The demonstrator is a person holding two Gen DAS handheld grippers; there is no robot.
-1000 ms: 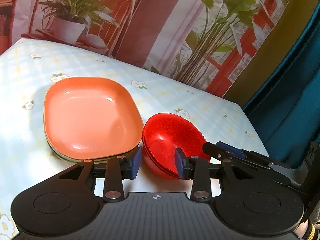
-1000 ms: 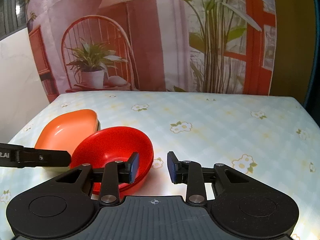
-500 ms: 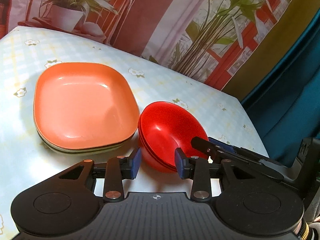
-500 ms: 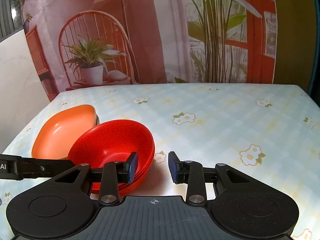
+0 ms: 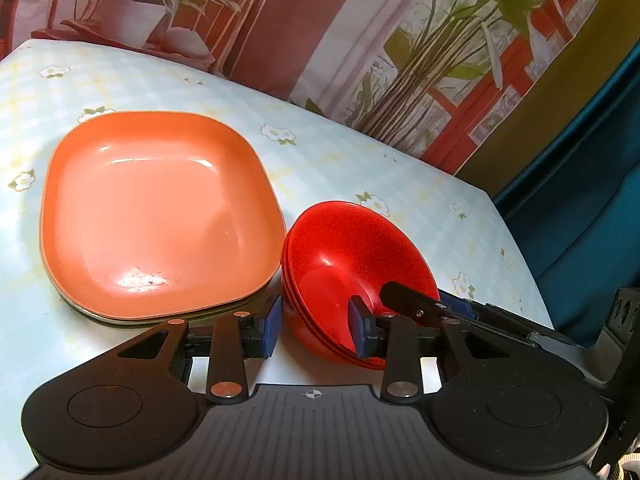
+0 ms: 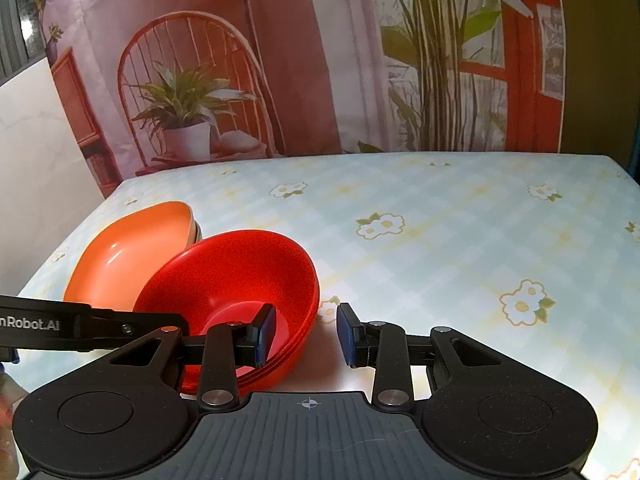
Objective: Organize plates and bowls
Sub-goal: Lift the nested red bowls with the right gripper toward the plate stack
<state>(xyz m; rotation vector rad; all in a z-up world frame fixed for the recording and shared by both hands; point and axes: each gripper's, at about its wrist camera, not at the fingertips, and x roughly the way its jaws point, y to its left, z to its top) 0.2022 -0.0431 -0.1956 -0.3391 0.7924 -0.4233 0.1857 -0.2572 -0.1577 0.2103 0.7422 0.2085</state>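
A stack of red bowls (image 5: 344, 256) stands on the flowered tablecloth, touching a stack of orange square plates (image 5: 156, 216) to its left. My left gripper (image 5: 316, 332) is open and straddles the bowls' near-left wall, with one blue pad inside and one outside. From the other side my right gripper (image 6: 306, 336) is also open. Its left pad sits inside the red bowls (image 6: 236, 276), and its right pad stands clear of the wall with bare cloth showing in the gap. The orange plates (image 6: 128, 256) lie behind the bowls in the right wrist view.
The table (image 6: 460, 240) stretches away to the right of the bowls under a pale checked cloth. A printed backdrop of a chair and potted plants (image 6: 188, 120) hangs behind the far edge. A dark teal curtain (image 5: 592, 184) hangs past the table's right side.
My left gripper has come forward and down, so its right pad now sits inside the bowls. The right gripper has edged a little closer to the bowls. Neither gripper's gap has changed.
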